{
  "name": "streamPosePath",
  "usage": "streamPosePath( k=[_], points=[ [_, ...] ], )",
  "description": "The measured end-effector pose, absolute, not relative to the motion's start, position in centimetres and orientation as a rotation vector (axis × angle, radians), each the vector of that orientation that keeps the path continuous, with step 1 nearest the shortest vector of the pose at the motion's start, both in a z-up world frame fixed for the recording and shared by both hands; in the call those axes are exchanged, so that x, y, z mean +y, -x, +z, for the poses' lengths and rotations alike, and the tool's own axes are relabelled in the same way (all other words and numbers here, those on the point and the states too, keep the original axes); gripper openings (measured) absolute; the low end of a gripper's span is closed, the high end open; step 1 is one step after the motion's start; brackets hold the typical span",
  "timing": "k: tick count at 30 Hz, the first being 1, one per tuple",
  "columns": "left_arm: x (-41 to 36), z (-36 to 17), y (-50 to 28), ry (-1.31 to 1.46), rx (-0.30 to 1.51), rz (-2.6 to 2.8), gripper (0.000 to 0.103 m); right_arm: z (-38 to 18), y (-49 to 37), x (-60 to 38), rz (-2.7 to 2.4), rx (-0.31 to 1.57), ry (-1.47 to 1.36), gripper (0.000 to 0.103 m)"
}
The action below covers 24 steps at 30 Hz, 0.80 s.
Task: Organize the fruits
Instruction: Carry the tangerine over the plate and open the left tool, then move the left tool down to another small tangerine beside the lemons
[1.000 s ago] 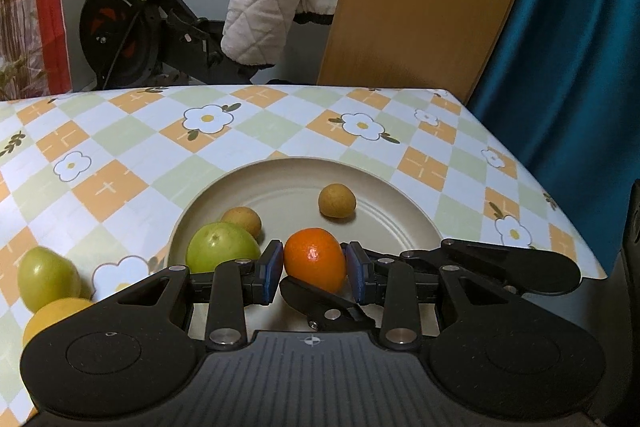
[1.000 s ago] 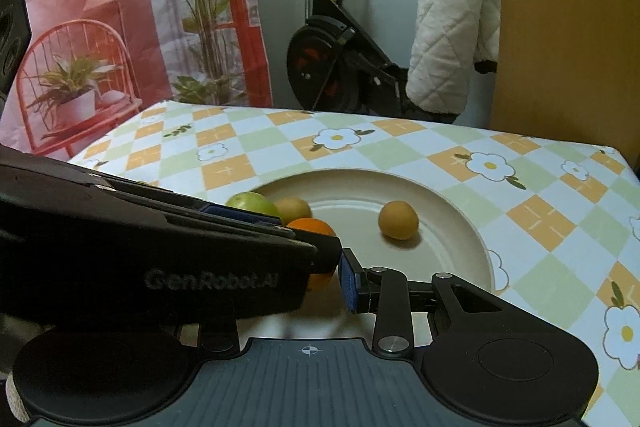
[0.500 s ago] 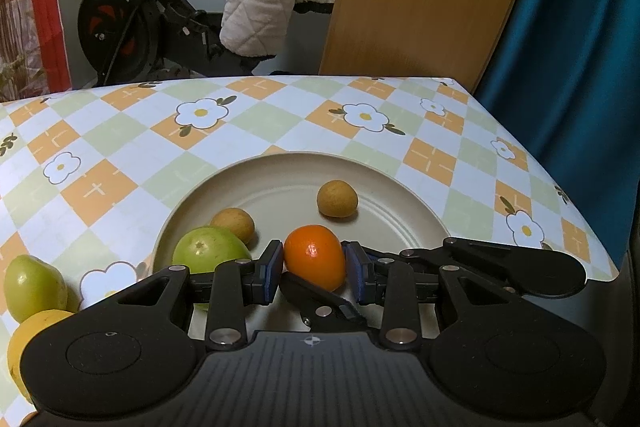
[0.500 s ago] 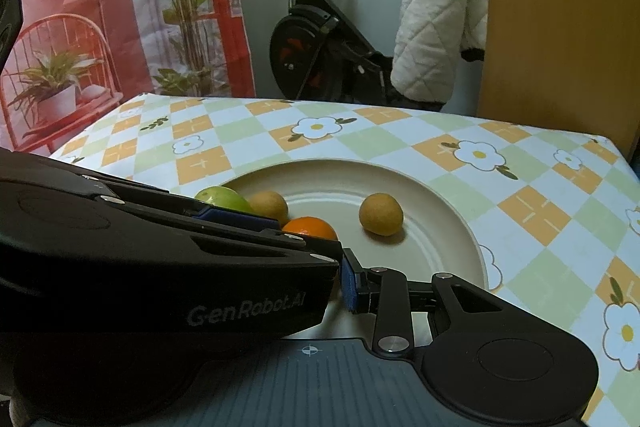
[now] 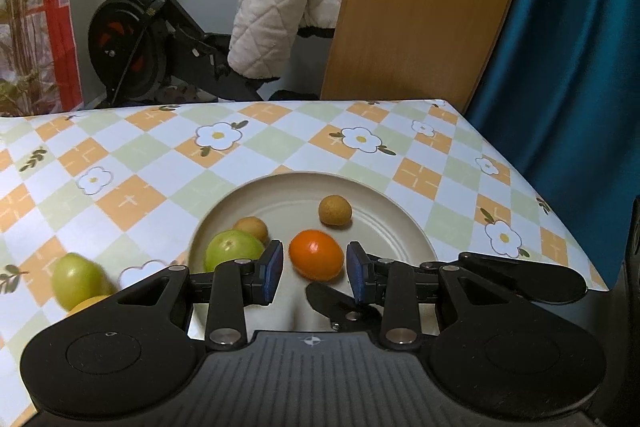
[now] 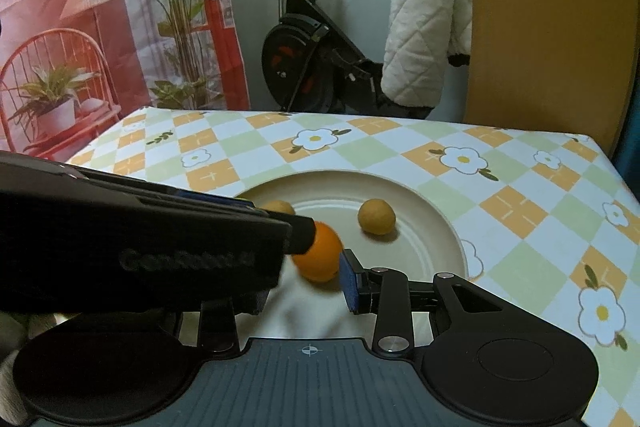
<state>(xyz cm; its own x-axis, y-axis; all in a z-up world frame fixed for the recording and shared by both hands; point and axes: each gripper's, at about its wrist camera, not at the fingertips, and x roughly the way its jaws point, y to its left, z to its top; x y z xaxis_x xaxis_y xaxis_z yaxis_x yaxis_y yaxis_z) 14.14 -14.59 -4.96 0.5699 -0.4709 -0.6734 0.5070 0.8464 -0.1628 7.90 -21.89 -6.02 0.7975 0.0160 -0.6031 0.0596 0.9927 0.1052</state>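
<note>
Over the plate, my left gripper sits narrow, with its pads just clear of the orange resting there. My right gripper has just been opening a touch, nothing between its jaws. My worry is that if I clip the orange while backing off, it rolls into the green fruit.

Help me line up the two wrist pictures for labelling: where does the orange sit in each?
Left wrist: the orange sits low in the middle, on the plate.
Right wrist: the orange sits just left of the middle, partly hidden behind the other tool.
Shared landmark: the lone round tan fruit, farther back on the plate.
</note>
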Motion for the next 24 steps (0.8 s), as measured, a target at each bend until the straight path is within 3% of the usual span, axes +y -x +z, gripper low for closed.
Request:
streamPosePath(
  k=[24],
  points=[
    [-5.9,-3.7,-8.1,-0.007,0.736,-0.452,0.037,-4.0,-2.5,-16.7,0.092,0.606,-0.114,0.033]
  ],
)
